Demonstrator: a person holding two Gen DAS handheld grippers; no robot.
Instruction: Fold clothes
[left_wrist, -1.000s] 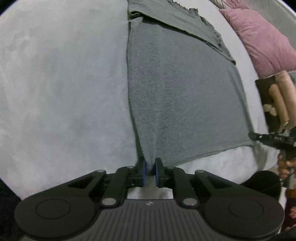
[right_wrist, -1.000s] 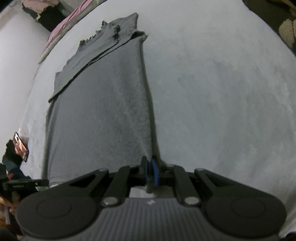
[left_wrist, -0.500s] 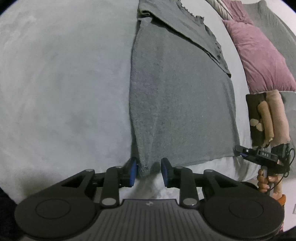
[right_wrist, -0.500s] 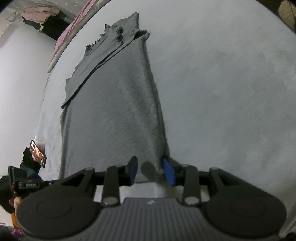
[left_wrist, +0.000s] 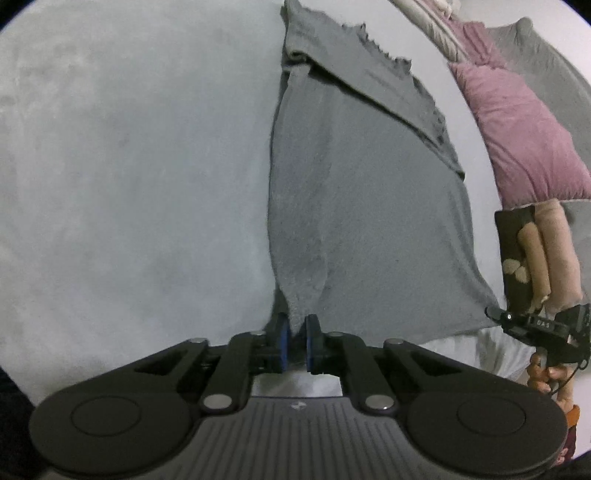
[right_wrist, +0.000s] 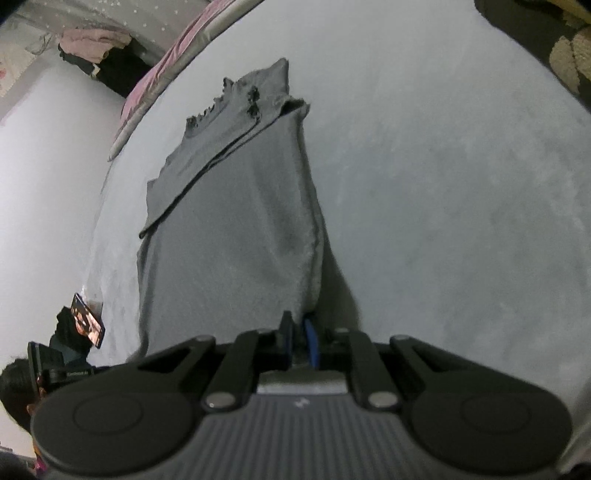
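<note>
- Left wrist view: the left gripper (left_wrist: 295, 332), angled down, has just closed its jaws on the near corner of a grey garment (left_wrist: 369, 206) lying on the bed (left_wrist: 129, 166).
- The right gripper (right_wrist: 300, 334), angled down too, pinches the garment's other near corner.

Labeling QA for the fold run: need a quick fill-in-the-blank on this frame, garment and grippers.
1. The garment on the bed is ____ in colour.
2. The left gripper is shut on the garment's near ____.
3. The pillow beside the garment is ____.
4. The right gripper has its jaws ____ on cloth.

Missing words: grey; corner; pink; shut
</note>
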